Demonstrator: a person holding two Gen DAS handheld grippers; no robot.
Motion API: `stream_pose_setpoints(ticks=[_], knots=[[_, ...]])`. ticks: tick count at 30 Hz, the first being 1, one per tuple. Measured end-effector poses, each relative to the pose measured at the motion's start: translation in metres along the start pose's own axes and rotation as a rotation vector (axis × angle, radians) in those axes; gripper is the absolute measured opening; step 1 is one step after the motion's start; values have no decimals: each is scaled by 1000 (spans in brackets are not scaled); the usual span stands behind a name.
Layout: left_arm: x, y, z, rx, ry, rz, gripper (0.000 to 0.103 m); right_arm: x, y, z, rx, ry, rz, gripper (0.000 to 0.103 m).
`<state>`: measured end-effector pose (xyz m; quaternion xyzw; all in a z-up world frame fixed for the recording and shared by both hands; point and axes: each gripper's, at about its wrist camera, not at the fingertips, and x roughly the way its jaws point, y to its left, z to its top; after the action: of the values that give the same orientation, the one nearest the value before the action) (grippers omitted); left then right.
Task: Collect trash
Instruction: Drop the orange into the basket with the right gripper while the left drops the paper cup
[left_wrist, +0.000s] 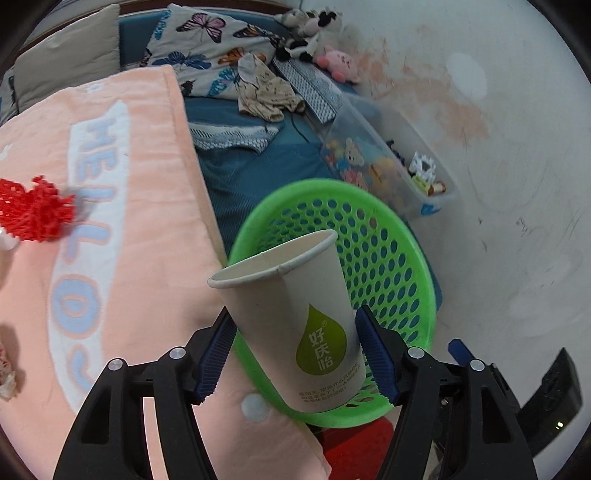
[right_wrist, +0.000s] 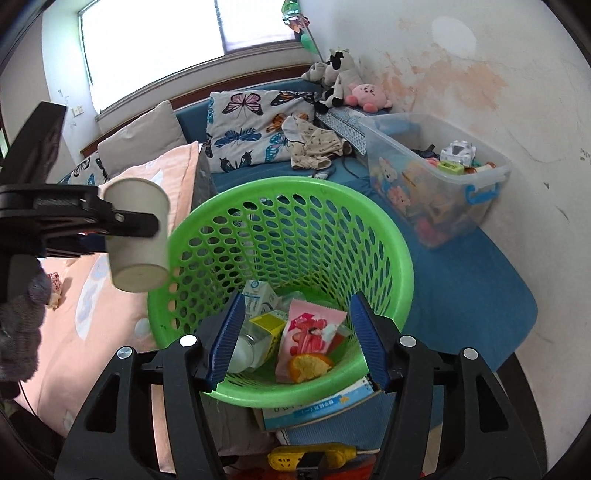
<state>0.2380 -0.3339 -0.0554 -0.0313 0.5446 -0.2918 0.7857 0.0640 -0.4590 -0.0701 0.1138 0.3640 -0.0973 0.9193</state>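
Left wrist view: my left tongs (left_wrist: 297, 352) clamp the paper cup (left_wrist: 291, 317), lower centre, tilted, before the green basket (left_wrist: 413, 258).
Right wrist view: my right tongs (right_wrist: 297, 338) stand parted and empty over the basket's trash.
Cup: at left, beside the rim.
Snack wrapper (right_wrist: 310, 332): inside basket.

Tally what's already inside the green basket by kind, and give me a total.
In the green basket, right wrist view:
Cartons: 2
Clear bottle: 1
Pink wrapper: 1
Orange peel: 1
Total: 5, as far as visible
Paper cup in the left gripper: not in yet
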Motion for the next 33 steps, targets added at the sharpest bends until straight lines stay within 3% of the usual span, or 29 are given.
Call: stream_pose_setpoints(ticks=[11,20,33], knots=[[21,-5,-2,9,43,-11,72,0,-1,-2,15,0,11,60],[0,1,-10,29,13,-18,73,-4,8,-1,-1,-5,22,60],[-65,62,-31,25,-120,167,73,-1,49,9,-74,-8,87,60]])
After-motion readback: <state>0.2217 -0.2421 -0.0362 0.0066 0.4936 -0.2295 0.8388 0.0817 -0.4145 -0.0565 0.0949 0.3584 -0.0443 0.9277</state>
